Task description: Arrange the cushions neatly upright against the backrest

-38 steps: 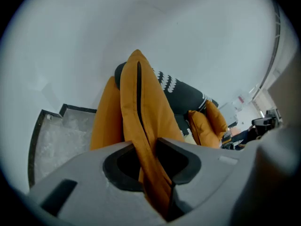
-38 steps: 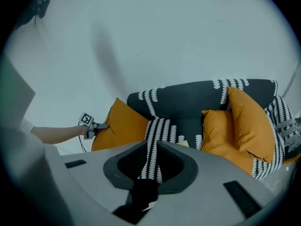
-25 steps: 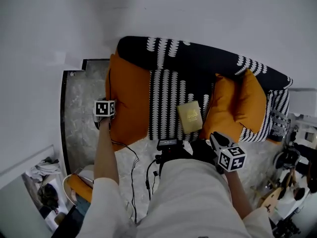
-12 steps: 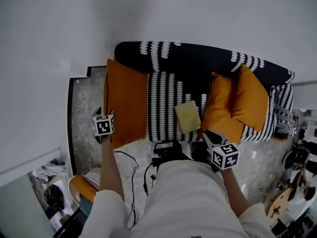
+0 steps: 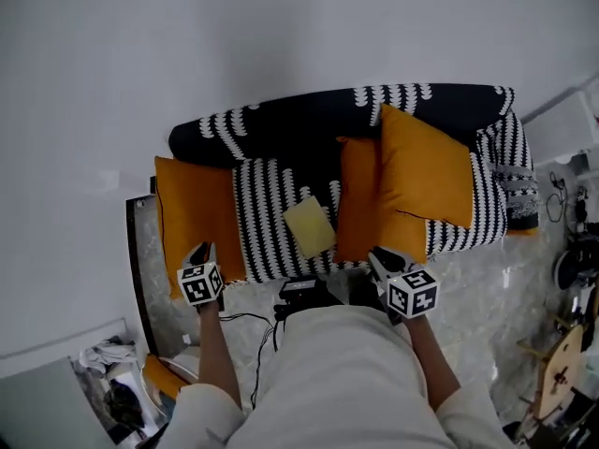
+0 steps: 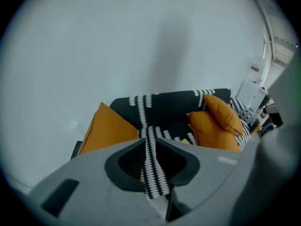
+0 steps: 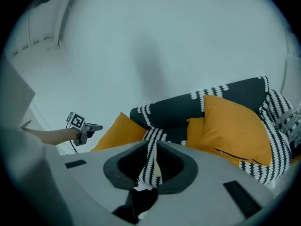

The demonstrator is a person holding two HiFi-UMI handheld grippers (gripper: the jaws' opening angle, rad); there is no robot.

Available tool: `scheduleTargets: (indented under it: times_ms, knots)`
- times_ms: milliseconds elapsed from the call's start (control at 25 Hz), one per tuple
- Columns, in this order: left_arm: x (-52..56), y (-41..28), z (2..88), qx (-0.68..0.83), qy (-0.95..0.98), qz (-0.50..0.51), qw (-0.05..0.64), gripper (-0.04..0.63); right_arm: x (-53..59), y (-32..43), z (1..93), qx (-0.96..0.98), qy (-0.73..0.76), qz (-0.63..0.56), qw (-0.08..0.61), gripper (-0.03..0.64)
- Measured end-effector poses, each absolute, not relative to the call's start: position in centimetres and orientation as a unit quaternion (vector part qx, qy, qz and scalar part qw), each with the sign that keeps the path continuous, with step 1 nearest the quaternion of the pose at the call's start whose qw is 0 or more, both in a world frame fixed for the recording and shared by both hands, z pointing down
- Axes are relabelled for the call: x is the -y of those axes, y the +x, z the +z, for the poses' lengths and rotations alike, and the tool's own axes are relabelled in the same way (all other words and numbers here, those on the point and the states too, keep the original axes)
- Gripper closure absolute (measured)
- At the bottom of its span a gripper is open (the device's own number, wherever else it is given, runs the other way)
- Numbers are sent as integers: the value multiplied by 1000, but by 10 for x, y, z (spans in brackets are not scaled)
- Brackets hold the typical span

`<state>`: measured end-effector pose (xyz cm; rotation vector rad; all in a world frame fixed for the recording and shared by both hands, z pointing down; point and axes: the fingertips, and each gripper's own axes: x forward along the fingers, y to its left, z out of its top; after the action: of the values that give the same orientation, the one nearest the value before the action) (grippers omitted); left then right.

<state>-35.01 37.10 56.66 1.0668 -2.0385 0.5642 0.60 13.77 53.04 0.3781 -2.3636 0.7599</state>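
Sofa [image 5: 273, 209]: black w/ white scalloped stripes, in bands on the backrest, denser on seat & right arm. Left cushion [image 5: 197, 218], big right cushion [image 5: 421, 171] & smaller right cushion [image 5: 357, 209]: all plain orange, no pattern. Square item [image 5: 309, 227] on the seat: pale yellow. Wall [image 5: 281, 26]: plain off-white. Floor [image 5: 487, 297]: grey-white marbled. Person's top [image 5: 337, 372]: cream.

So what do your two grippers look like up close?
The left gripper and right gripper are grey, each with a white cube of black square markers. A black cable hangs by the left arm. The left gripper's jaws are closing with nothing between. The sleeves are white.
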Motion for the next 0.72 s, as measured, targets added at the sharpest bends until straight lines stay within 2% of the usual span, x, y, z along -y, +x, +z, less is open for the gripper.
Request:
scheduleTargets:
  times_ms: [120,240,600,640,720]
  knots:
    - [-324,-297,549,783,457,230,354,552,-122,59,523,898,153,294,289,558]
    - [-273,-251,541,770,486,235,341,557,-105,112,518,898,173,302,270,558]
    - [-125,-88,561,653,612,270,356,552,-89,222,520,874,237,361,222,558]
    - [-113,-72,567,635,626,276,359,542,-88,228,522,872,242,365,219,558]
    - [-92,-46,582,600,648,297,363,446,-85,238,526,866,253,374,213,558]
